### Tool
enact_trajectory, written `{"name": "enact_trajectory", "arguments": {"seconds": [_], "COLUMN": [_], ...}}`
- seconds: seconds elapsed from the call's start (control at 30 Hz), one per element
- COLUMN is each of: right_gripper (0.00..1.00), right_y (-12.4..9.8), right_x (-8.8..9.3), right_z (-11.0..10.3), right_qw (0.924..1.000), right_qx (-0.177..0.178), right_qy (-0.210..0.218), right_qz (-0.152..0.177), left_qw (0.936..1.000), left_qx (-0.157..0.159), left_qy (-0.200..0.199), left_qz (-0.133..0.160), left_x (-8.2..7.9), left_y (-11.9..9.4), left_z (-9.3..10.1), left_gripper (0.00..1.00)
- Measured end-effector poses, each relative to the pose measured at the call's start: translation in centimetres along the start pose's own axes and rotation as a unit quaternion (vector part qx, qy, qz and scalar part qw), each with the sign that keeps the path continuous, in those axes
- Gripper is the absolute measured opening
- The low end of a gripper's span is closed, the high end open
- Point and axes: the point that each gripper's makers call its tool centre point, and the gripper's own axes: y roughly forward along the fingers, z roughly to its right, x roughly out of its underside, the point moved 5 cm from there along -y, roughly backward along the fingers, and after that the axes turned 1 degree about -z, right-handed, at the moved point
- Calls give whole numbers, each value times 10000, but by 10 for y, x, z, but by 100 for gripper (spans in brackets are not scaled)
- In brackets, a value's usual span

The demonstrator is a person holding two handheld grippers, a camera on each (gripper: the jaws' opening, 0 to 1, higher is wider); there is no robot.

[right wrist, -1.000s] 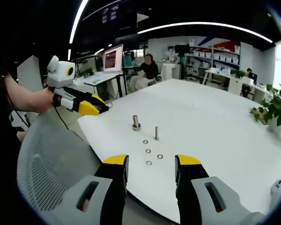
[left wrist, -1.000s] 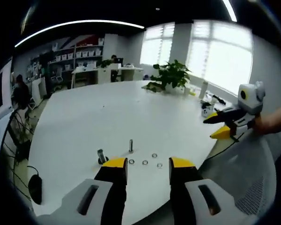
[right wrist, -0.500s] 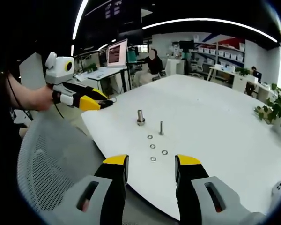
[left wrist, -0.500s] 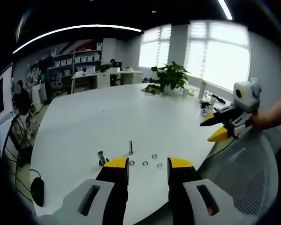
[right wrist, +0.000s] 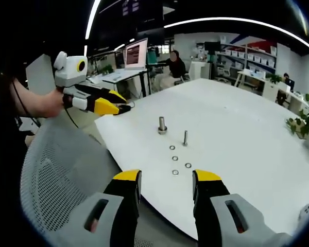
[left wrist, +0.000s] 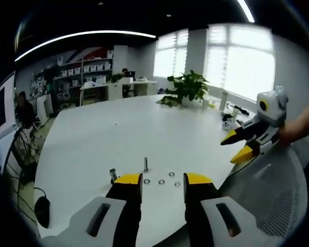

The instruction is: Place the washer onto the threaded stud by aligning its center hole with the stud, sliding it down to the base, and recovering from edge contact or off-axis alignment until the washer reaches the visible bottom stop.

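Since a second ago my left gripper [left wrist: 160, 183] has edged closer, jaws parted, empty; washers [left wrist: 161, 181] lie by the stud [left wrist: 146, 164] near the table [left wrist: 92, 139] edge. Right gripper [right wrist: 165, 181]: likewise parted, empty; nothing threaded yet.

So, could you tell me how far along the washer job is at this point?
Nothing looks done yet. Four washers lie flat on the white table, and the thin stud stands bare beside a thicker bolt. Nothing is in hand: the right gripper and left gripper are both open and empty, back at the table's edge. Picking up a washer, threading it and seating it all remain.
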Motion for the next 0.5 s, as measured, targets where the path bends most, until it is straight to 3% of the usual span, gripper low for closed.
{"name": "enact_trajectory", "arguments": {"seconds": [0.5], "right_gripper": [42], "right_y": [14], "right_x": [-3], "right_z": [2], "right_qw": [9993], "right_qx": [-186], "right_qy": [-12], "right_qz": [-338], "left_qw": [9999], "left_qx": [-28], "left_qy": [-26], "left_qz": [100], "left_x": [-2], "left_y": [-2], "left_z": [-4], "left_gripper": [29]}}
